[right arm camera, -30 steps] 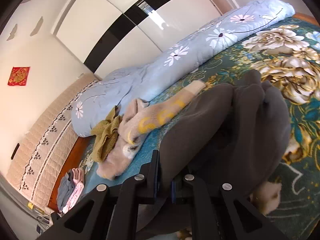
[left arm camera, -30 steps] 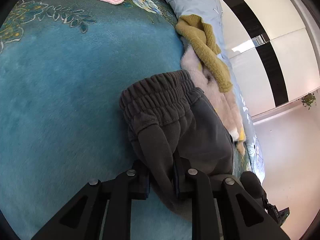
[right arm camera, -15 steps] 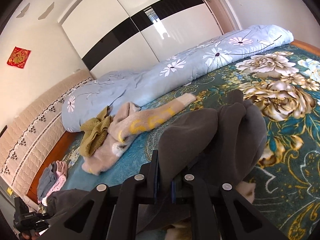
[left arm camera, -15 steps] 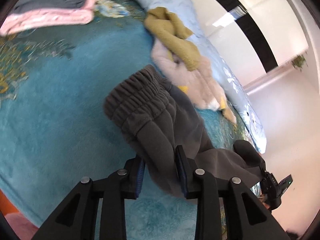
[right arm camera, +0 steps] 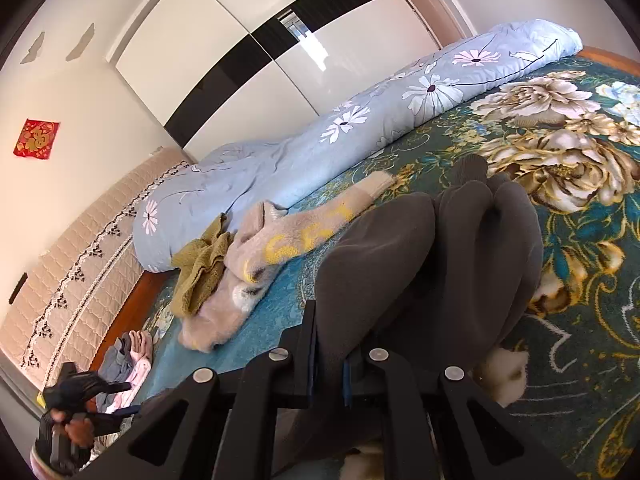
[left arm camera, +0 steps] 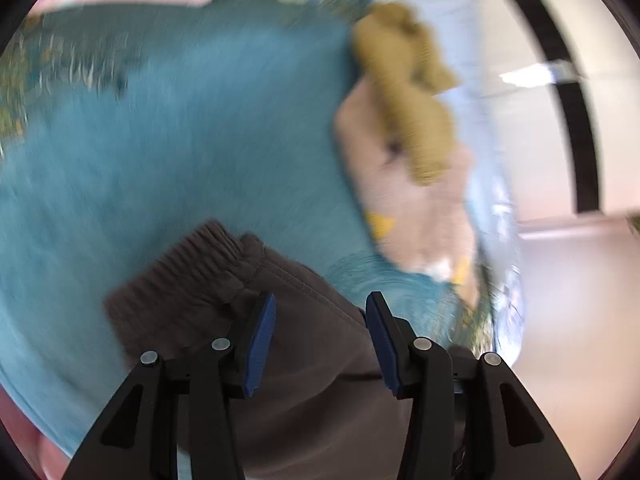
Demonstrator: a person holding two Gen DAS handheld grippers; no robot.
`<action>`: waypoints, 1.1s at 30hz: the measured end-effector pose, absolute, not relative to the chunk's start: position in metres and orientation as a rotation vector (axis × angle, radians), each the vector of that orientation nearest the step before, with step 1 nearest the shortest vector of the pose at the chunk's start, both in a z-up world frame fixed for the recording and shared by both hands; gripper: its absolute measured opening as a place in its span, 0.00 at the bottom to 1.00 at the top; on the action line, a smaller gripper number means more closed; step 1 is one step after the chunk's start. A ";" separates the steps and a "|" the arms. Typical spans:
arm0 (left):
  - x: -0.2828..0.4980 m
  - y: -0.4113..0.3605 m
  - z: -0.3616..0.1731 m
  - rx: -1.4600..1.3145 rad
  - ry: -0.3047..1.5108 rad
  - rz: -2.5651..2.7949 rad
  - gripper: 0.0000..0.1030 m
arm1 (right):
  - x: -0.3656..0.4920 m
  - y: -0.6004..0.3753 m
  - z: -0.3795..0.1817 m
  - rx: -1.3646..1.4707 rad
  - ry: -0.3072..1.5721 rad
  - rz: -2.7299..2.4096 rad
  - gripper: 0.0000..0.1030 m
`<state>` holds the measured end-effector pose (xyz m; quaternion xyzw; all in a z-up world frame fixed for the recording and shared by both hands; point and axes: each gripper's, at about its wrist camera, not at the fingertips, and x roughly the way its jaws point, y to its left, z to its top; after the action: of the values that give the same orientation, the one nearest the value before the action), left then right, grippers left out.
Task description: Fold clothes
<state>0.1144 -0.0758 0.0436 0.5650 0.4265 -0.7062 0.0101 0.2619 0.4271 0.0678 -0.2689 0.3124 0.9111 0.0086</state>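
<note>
Dark grey sweatpants [left arm camera: 304, 340] lie on the teal floral bedspread [left arm camera: 180, 128], their elastic waistband [left arm camera: 180, 280] at the left. My left gripper [left arm camera: 321, 316] is open just above the pants, its blue pads [left arm camera: 262, 332] apart and empty; this view is blurred. My right gripper [right arm camera: 330, 352] is shut on a fold of the same sweatpants [right arm camera: 432, 264], which bunch up in front of it. The left gripper also shows in the right wrist view [right arm camera: 76, 396], at the lower left.
A beige sweater [right arm camera: 280, 248] and an olive garment [right arm camera: 200, 268] lie beside a rolled light-blue floral duvet [right arm camera: 360, 132]. Folded pink and grey clothes [right arm camera: 128, 356] sit near the quilted headboard [right arm camera: 80, 240]. A wardrobe [right arm camera: 260, 40] stands behind.
My left gripper has opened and let go of the sweatpants' waistband, which now lies on the bed. My right gripper still holds its fold.
</note>
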 end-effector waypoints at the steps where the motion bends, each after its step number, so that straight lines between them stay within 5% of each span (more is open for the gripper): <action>1: 0.110 -0.074 0.038 1.770 1.314 -2.149 0.46 | 0.262 0.427 0.068 -0.839 0.974 2.850 0.11; 11: 0.068 -0.035 0.032 1.821 0.878 -2.012 0.46 | 0.259 0.432 0.067 -0.841 1.065 2.842 0.12; 14: 0.065 -0.029 0.032 1.786 0.772 -1.994 0.25 | 0.259 0.434 0.067 -0.842 1.090 2.836 0.12; 21: 0.070 -0.025 0.045 1.719 0.664 -2.155 0.00 | 0.259 0.437 0.067 -0.843 1.130 2.828 0.12; 29: 0.062 0.000 0.093 1.664 0.652 -2.474 0.00 | 0.260 0.440 0.067 -0.830 1.146 2.823 0.12; 33: 0.066 -0.001 0.081 1.873 0.825 -2.307 0.04 | 0.259 0.439 0.066 -0.833 1.133 2.824 0.12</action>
<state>0.0662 -0.0011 0.0808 0.6070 0.2675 -0.7477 0.0290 0.2590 0.4389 0.0665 -0.2640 0.3592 0.8951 -0.0064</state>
